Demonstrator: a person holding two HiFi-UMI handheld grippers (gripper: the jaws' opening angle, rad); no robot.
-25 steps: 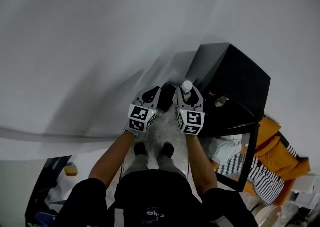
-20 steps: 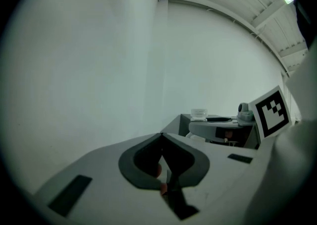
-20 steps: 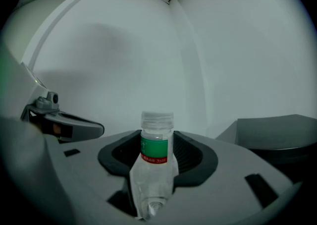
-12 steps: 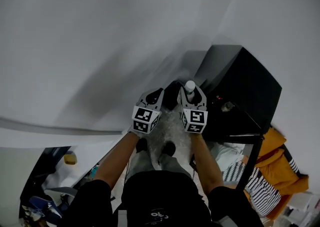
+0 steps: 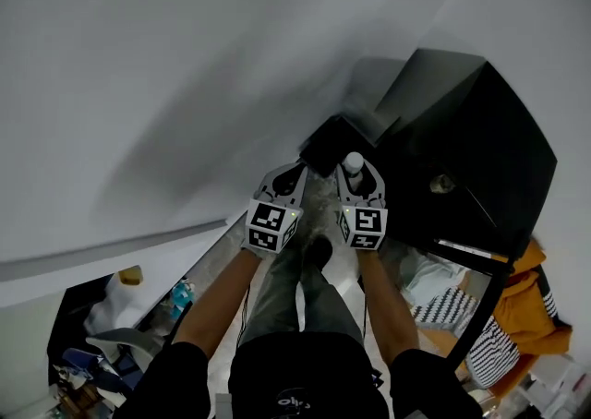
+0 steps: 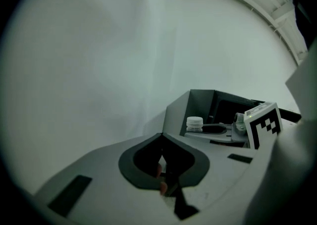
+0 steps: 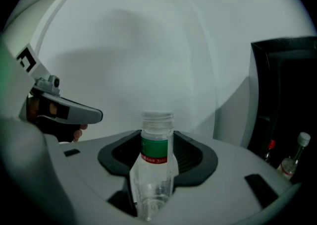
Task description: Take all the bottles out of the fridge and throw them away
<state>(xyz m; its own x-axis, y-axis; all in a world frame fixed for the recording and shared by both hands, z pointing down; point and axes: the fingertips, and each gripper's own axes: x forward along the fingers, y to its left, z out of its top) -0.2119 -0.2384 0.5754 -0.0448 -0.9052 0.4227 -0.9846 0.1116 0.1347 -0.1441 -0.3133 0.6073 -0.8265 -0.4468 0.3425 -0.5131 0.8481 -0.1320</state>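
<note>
Lower than a second ago: left tongs (image 5: 298, 171) and right tongs (image 5: 354, 168). The right tongs grasp an upright clear, green-labelled bottle (image 7: 155, 162); the left tongs are clenched, tips together.

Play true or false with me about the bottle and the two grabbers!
1. The right gripper holds a clear bottle. True.
2. The bottle's label is blue. False: it is green with a red band at the bottom.
3. The left gripper holds a bottle too. False: its jaws are together with nothing between them.
4. A second bottle shows at the black fridge. True, at the right edge of the right gripper view.
5. The held bottle's cap is off. False: the white cap is on.
</note>
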